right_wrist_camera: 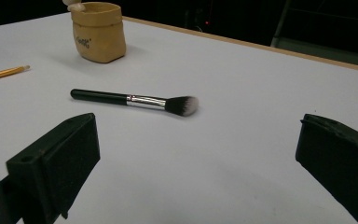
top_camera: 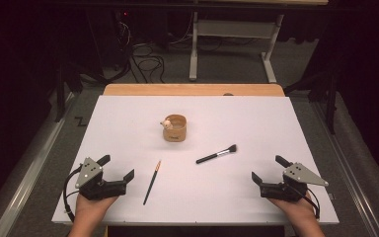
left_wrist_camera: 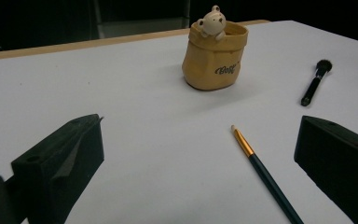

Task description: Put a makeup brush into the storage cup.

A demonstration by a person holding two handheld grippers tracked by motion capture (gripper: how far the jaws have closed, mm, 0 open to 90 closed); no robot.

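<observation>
On the white counter [top_camera: 128, 123], the left gripper [top_camera: 120, 168] rests near the front left corner, jaws spread wide and holding nothing. Just to its right lies a thin paintbrush [top_camera: 152, 182], its tip pointing away from the person. Farther back, mid-counter, stands a tan bear pot [top_camera: 174, 128]. Right of it lies a black makeup brush [top_camera: 216, 154]. The right gripper [top_camera: 267, 169] sits near the front right corner, also gaping and empty.

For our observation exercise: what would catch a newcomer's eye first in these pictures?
The tan bag-shaped pot with a small bear figure on its rim, mid-table. Nearer lie a makeup brush to its right and a thin paintbrush to its left. The left gripper and right gripper rest open at the near corners.
</observation>
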